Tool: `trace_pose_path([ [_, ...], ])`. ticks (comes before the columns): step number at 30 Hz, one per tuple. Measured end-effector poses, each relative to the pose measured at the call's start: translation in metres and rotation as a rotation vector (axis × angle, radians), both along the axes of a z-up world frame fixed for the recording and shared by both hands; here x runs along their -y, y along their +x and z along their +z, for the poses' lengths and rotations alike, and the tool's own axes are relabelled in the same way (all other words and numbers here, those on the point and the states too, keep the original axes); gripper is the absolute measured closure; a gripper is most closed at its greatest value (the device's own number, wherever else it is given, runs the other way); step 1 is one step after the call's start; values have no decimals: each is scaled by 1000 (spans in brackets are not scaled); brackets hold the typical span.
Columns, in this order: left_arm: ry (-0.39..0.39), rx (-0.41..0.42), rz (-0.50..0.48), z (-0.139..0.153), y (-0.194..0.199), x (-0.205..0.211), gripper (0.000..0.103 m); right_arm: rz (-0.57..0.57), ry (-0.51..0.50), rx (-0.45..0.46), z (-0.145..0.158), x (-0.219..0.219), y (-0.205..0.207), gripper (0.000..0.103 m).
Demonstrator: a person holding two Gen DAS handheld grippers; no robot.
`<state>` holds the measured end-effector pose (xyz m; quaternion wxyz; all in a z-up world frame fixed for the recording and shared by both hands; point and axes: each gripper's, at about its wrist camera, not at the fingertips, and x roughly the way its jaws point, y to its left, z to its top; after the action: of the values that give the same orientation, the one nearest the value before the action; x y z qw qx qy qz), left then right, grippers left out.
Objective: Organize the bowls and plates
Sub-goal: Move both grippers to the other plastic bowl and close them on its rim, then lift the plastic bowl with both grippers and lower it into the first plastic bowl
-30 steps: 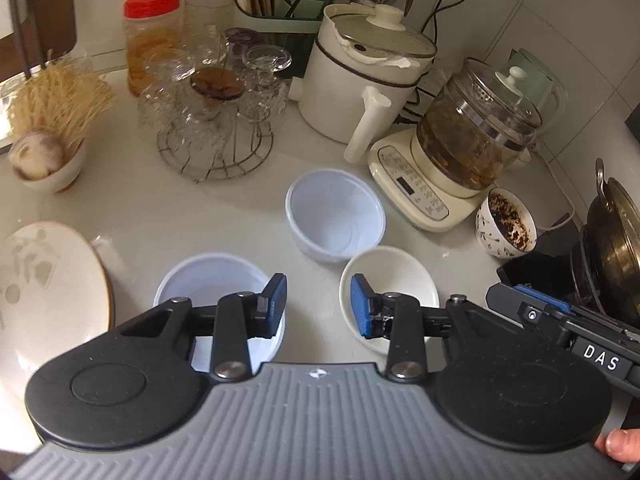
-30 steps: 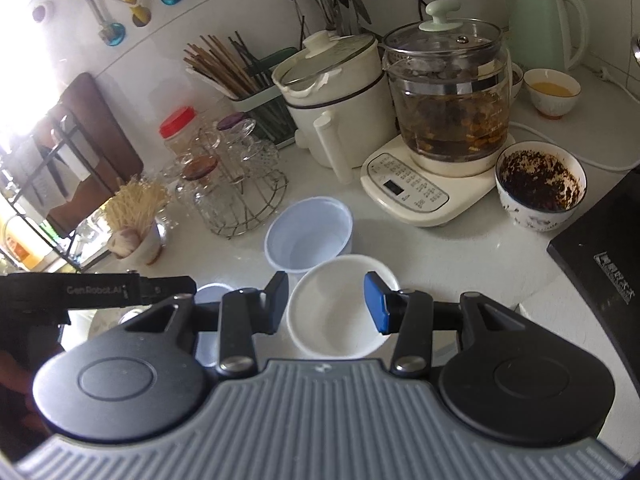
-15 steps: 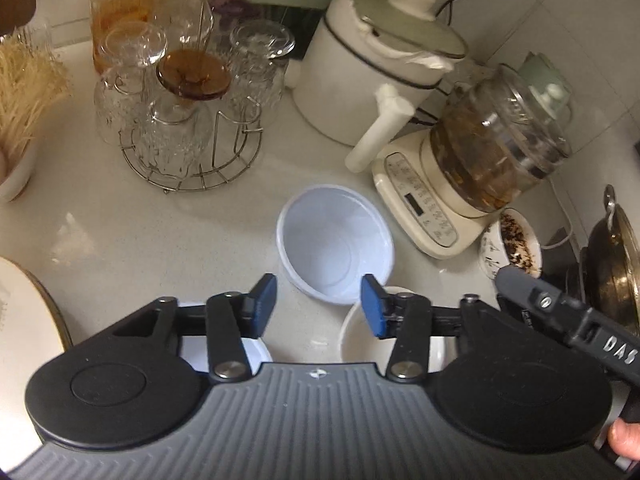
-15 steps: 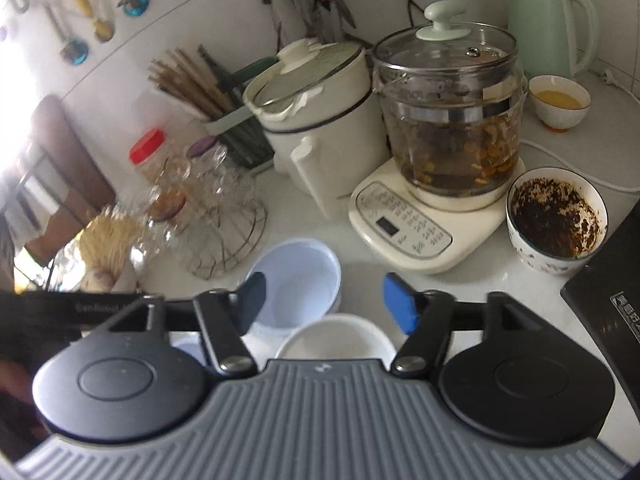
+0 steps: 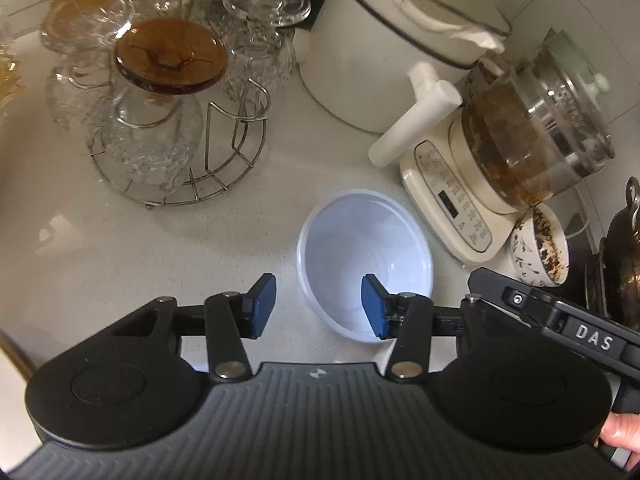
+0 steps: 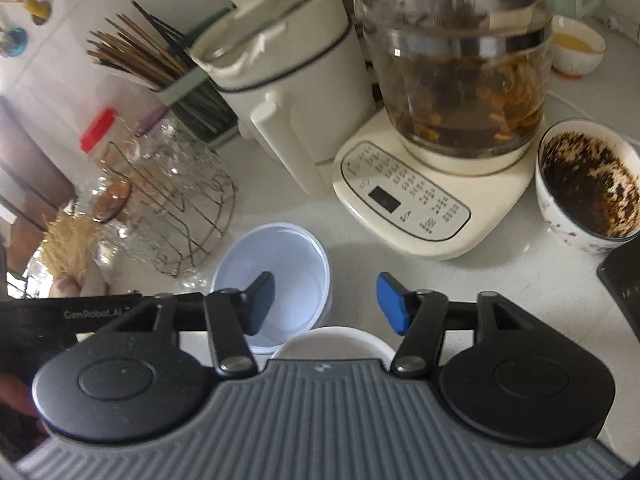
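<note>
A pale blue plastic bowl (image 5: pixel 364 256) stands empty on the white counter. My left gripper (image 5: pixel 318 306) is open, its left rim between the two pads; the right pad is over the inside. In the right wrist view the same bowl (image 6: pixel 280 264) lies under my open right gripper (image 6: pixel 326 304), whose left pad is over the bowl. A white bowl (image 6: pixel 332 342) shows just below the right gripper, mostly hidden by its body. The right gripper's arm (image 5: pixel 560 320) crosses the left wrist view at the right.
A wire rack of upturned glasses (image 5: pixel 160 120) stands at the back left. A white pot (image 5: pixel 384 40), a glass kettle on its base (image 5: pixel 520 140) and a cup of tea leaves (image 5: pixel 540 244) crowd the right. A dark pot (image 5: pixel 624 264) is at the far right.
Both grippers moved forward toward the pale blue bowl and both have opened wider. The second blue bowl and the plate have dropped out of the left view.
</note>
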<state>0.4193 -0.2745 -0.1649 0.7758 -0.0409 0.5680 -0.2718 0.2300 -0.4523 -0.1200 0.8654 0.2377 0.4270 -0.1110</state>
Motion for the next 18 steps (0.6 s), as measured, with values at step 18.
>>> trace_pose_path([
  [18, -30, -58, -110, -37, 34, 6, 90, -5, 2, -142, -36, -12, 43, 73],
])
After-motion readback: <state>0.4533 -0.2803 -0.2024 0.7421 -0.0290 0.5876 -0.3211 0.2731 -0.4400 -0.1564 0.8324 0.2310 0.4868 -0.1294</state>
